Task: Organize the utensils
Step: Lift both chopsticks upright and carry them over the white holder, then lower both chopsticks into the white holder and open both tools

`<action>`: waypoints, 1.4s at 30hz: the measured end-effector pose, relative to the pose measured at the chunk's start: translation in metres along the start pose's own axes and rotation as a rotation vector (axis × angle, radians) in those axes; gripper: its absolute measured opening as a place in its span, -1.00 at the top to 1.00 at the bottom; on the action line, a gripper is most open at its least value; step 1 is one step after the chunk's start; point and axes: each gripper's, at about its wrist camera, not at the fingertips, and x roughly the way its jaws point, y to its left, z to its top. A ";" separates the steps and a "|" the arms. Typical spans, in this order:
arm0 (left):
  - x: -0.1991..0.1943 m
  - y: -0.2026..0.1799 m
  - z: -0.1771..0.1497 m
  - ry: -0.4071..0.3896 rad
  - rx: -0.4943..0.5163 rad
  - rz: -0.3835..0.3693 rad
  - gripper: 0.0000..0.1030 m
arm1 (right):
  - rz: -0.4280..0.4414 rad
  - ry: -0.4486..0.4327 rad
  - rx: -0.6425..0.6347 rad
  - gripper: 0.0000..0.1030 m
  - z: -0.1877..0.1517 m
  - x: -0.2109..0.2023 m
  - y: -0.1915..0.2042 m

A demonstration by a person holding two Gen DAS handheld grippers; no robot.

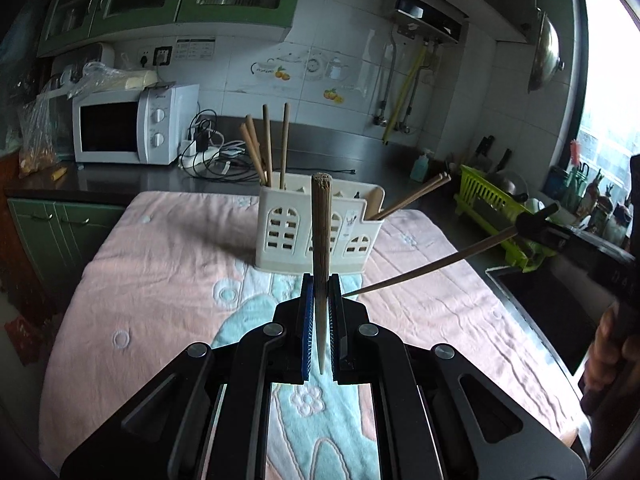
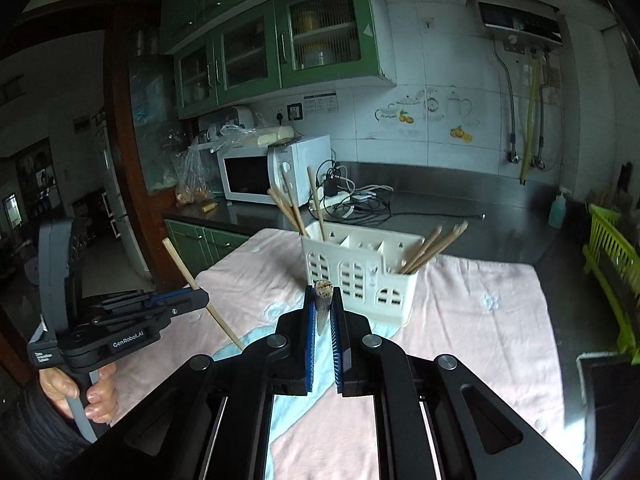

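My left gripper is shut on a brown chopstick that stands nearly upright between its blue pads. Beyond it a white slotted utensil holder stands on the pink towel, with chopsticks in its left and right compartments. At the right edge, my right gripper holds a second chopstick slanting down to the left. In the right wrist view that gripper is shut on its chopstick, the holder lies just ahead, and the left gripper grips its chopstick.
A white microwave and tangled cables sit on the dark counter behind. A green dish rack and a sink lie to the right, with a soap bottle nearby. A person's hand holds the left gripper's handle.
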 end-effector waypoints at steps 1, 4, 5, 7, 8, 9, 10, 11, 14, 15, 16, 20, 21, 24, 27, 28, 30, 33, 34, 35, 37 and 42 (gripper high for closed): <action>0.000 0.000 0.004 -0.003 -0.002 -0.004 0.89 | 0.003 -0.001 -0.003 0.86 0.006 -0.003 -0.003; 0.001 -0.001 0.020 -0.016 -0.004 -0.012 0.89 | 0.008 -0.007 -0.016 0.86 0.024 -0.012 -0.012; 0.000 -0.002 0.027 -0.027 0.002 -0.009 0.89 | 0.007 -0.011 -0.020 0.86 0.030 -0.014 -0.014; -0.001 -0.005 0.040 -0.047 0.011 -0.004 0.89 | 0.001 -0.017 -0.036 0.86 0.046 -0.020 -0.020; -0.002 -0.007 0.051 -0.064 0.018 -0.003 0.89 | 0.000 -0.021 -0.038 0.86 0.052 -0.021 -0.022; -0.004 -0.009 0.057 -0.076 0.023 -0.001 0.89 | -0.007 -0.026 -0.047 0.86 0.061 -0.024 -0.026; -0.005 -0.011 0.066 -0.094 0.031 0.005 0.89 | -0.015 -0.030 -0.052 0.86 0.067 -0.025 -0.029; -0.007 -0.013 0.079 -0.118 0.038 0.014 0.89 | -0.025 -0.034 -0.056 0.86 0.074 -0.026 -0.033; -0.008 -0.018 0.109 -0.173 0.052 0.031 0.89 | -0.052 -0.037 -0.067 0.86 0.091 -0.022 -0.043; -0.009 -0.020 0.119 -0.192 0.057 0.035 0.89 | -0.059 -0.035 -0.071 0.86 0.094 -0.019 -0.046; -0.008 -0.021 0.127 -0.205 0.061 0.042 0.89 | -0.068 -0.029 -0.073 0.86 0.098 -0.014 -0.050; 0.005 -0.028 0.159 -0.260 0.085 0.093 0.89 | -0.084 0.001 -0.077 0.86 0.107 0.007 -0.062; 0.009 -0.028 0.163 -0.262 0.086 0.098 0.89 | -0.081 0.017 -0.073 0.86 0.109 0.015 -0.066; 0.030 -0.028 0.174 -0.258 0.096 0.130 0.89 | -0.093 0.051 -0.080 0.86 0.110 0.037 -0.074; 0.054 -0.024 0.179 -0.234 0.097 0.154 0.89 | -0.095 0.075 -0.080 0.86 0.108 0.057 -0.080; 0.062 -0.022 0.180 -0.225 0.098 0.164 0.89 | -0.090 0.081 -0.077 0.86 0.108 0.062 -0.081; 0.076 -0.016 0.182 -0.201 0.086 0.166 0.89 | -0.078 0.096 -0.068 0.86 0.105 0.073 -0.085; 0.094 -0.008 0.182 -0.164 0.059 0.158 0.89 | -0.071 0.118 -0.062 0.86 0.103 0.087 -0.089; 0.099 -0.006 0.181 -0.155 0.053 0.158 0.89 | -0.068 0.126 -0.058 0.86 0.102 0.092 -0.090; 0.103 -0.005 0.181 -0.145 0.052 0.165 0.89 | -0.066 0.133 -0.052 0.86 0.101 0.096 -0.092; 0.109 -0.004 0.178 -0.130 0.055 0.165 0.89 | -0.059 0.144 -0.041 0.86 0.100 0.101 -0.094; 0.119 -0.003 0.173 -0.092 0.050 0.159 0.88 | -0.050 0.148 -0.019 0.86 0.099 0.108 -0.097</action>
